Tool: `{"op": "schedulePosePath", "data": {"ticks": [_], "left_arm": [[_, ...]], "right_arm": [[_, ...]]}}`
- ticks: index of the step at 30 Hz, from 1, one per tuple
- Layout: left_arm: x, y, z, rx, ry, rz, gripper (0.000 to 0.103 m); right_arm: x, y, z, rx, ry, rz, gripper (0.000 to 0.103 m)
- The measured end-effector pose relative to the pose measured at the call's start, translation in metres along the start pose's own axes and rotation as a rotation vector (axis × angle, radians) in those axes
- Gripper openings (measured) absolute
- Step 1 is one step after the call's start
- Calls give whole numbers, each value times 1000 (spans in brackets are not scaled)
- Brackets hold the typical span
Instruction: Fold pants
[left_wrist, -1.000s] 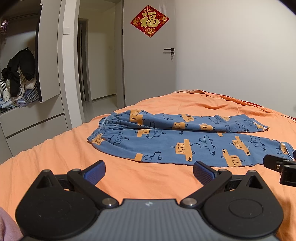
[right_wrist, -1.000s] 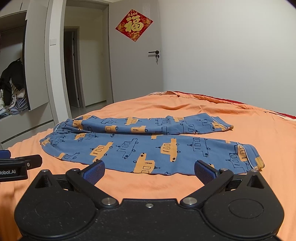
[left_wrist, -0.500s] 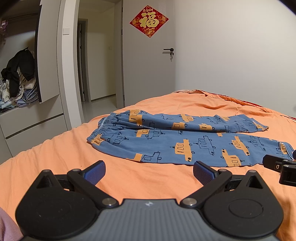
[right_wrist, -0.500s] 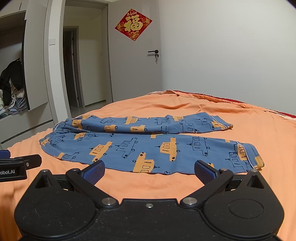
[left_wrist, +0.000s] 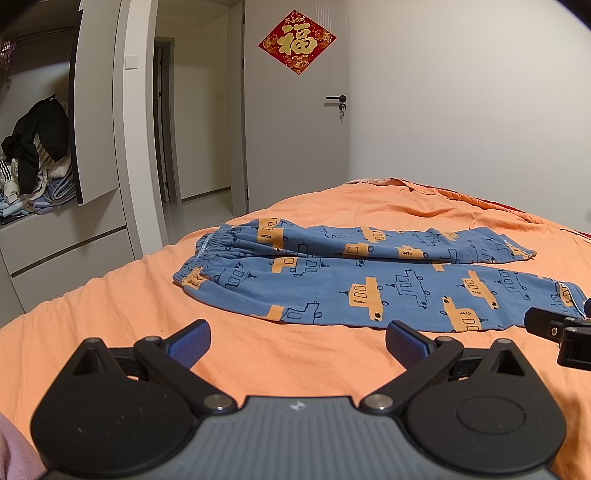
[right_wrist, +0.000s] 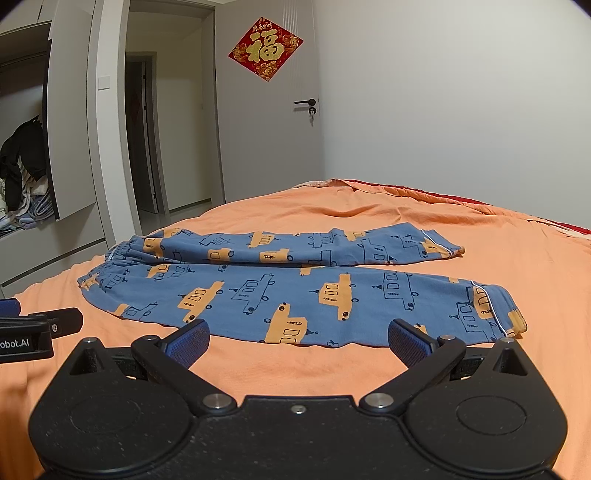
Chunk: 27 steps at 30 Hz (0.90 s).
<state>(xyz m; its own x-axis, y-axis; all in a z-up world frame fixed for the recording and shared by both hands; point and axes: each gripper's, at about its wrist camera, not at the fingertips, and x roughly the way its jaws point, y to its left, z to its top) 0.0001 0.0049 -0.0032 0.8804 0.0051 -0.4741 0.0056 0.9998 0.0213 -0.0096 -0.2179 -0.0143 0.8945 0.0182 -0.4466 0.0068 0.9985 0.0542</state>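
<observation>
A pair of blue pants (left_wrist: 369, 280) printed with orange vehicles lay flat on an orange bed (left_wrist: 129, 306). The legs sat side by side, unfolded, with the elastic waistband toward the open doorway and the cuffs toward the plain wall.

Over the last second very little had changed. Both grippers had held nearly the same low position on the near side of the pants, with only a slight drift in framing. The left gripper (left_wrist: 297, 341) hovered over bare bedding just short of the waist half, its blue pads spread wide and holding nothing. The right gripper (right_wrist: 297, 341) hovered near the cuff half, its jaws likewise spread and empty. Neither touched the cloth. Folding seemed not to have begun; this looked like a pause before reaching for the near edge.

Beyond the pants, on the closed door, hung a red diamond decoration (left_wrist: 297, 41) bearing the gold Chinese character 福. In the right camera's view, the side of the left gripper showed part of a white label, readable as "obot.AI" (right_wrist: 14, 343).
</observation>
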Motion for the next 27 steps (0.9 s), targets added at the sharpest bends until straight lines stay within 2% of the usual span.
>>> {"op": "schedulePosePath", "data": {"ticks": [13,16,18,20,23,27], "left_arm": [[1,-2,-2,0,13,-2,103],[5,-2,-2,-12,43,-12,103],[12,2,3,-57,82,-53,103],[24,10,16,-123,131,-98,103],[44,23,43,-190,144,-154,103],[87,41,95,-190,133,-196,103]], "right_arm": [[1,-1,-2,2,1,-1,102],[1,-1,-2,2,1,-1,102],[1,-2,-2,4,2,-3,102],[2,-5,-2,18,5,3,102],[5,-15,6,67,11,36,102],[20,-35,30,122,-8,95,102]]}}
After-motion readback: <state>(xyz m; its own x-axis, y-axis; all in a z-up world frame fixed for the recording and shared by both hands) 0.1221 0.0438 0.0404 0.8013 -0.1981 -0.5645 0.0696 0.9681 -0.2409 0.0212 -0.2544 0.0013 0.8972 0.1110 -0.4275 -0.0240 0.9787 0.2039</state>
